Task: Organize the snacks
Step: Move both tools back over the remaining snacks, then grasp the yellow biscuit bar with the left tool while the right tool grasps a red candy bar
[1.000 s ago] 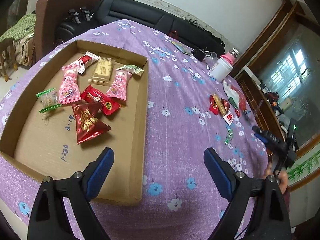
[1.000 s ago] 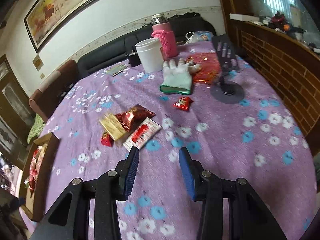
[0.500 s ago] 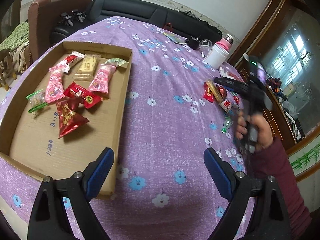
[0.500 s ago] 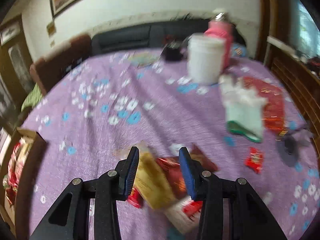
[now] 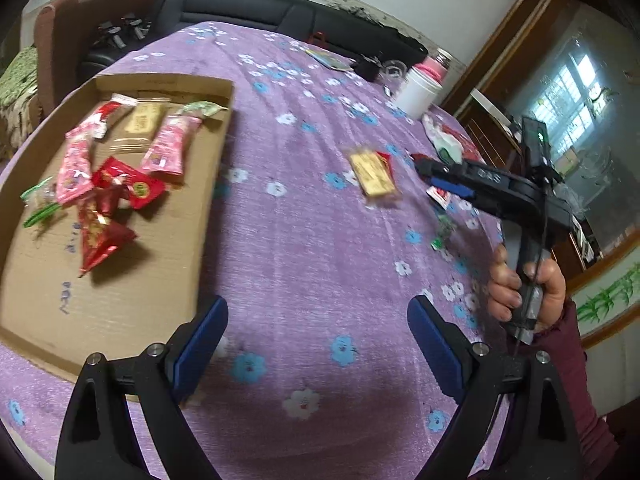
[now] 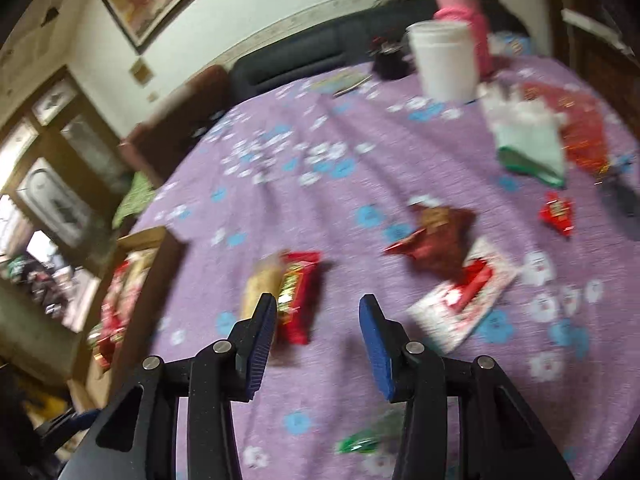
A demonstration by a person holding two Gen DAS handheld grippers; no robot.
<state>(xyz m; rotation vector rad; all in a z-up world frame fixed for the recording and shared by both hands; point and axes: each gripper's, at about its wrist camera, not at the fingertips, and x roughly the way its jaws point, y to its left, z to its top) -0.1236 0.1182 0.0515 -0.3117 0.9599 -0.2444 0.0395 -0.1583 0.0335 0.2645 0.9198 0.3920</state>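
Since a second ago, the right tool (image 6: 318, 310) has swung across the purple flowered surface (image 5: 304, 248) toward the loose snacks, and the gold-wrapped bar (image 5: 374, 174) and small red packet (image 6: 298, 294) now lie apart from the dark red foil bag (image 6: 438, 240); the left tool (image 5: 318, 334) has shifted a little, so the box sits closer to its left finger.

Left of the left tool lies the shallow brown cardboard box (image 5: 200, 208), holding pink, red, gold and green wrapped snacks (image 5: 120, 168) in a loose heap. This tool stands wide with nothing between its blue pads (image 5: 202, 334), hovering over bare cloth. Ahead and right of it the gold bar rests on the surface, well apart from the box. Further right, a hand (image 5: 524, 288) in a dark red sleeve grips the black handle of the right tool.

In the right wrist view, the gold bar and red packet lie together just ahead of the left finger, partly behind its tip. The jaws are narrow and opening, empty between them. Right of the tool lie the dark red bag and a white-and-red flat wrapper (image 6: 464, 300), touching; a green wrapper (image 6: 360, 442) sits beneath the right finger.
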